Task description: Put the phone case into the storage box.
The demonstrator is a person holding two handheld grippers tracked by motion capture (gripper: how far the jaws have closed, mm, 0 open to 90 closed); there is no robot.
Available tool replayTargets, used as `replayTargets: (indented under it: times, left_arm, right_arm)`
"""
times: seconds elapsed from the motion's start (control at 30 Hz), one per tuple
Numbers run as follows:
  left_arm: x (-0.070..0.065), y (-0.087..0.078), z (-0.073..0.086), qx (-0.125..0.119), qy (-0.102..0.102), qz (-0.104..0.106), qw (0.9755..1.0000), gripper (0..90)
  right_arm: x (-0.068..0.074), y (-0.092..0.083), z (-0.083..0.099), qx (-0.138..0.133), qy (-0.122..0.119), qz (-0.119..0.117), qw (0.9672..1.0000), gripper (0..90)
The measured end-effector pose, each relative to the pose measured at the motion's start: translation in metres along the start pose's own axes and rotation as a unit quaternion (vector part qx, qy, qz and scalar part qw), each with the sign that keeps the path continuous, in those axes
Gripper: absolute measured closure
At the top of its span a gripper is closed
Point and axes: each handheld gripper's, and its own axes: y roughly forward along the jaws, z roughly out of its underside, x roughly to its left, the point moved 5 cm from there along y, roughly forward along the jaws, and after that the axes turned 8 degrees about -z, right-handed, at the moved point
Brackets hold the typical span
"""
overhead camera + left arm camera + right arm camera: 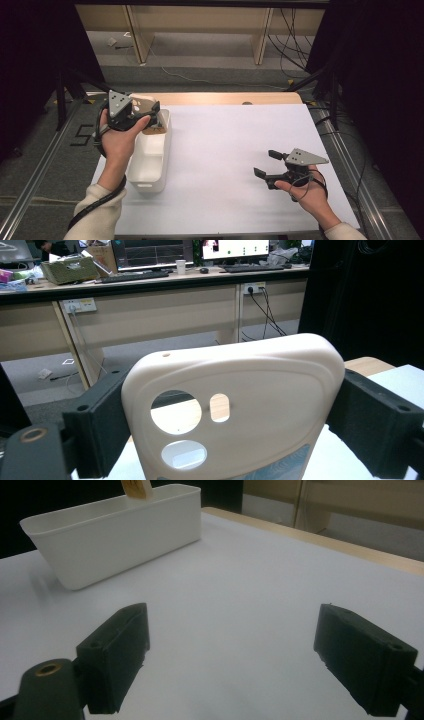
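Over the white bin (pixel 150 167), phone case (pixel 235 405) clamped in left gripper (pixel 145 114)

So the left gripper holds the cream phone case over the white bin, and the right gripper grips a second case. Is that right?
Not quite. The left gripper does hold the cream phone case over the white bin, but the right gripper grips nothing: the right gripper view shows its jaws open over the bare white table.
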Motion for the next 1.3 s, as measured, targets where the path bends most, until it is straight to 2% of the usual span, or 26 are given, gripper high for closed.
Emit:
replayTargets:
  times: [1.3]
  left_arm:
    - [0.0047,0.0047,0.0081,0.014,0.003,-0.003,0.9999,10.8]
  right_arm:
    - [0.0,-0.0001,0.0001,0.0,0.001,-0.002,1.0,15.9]
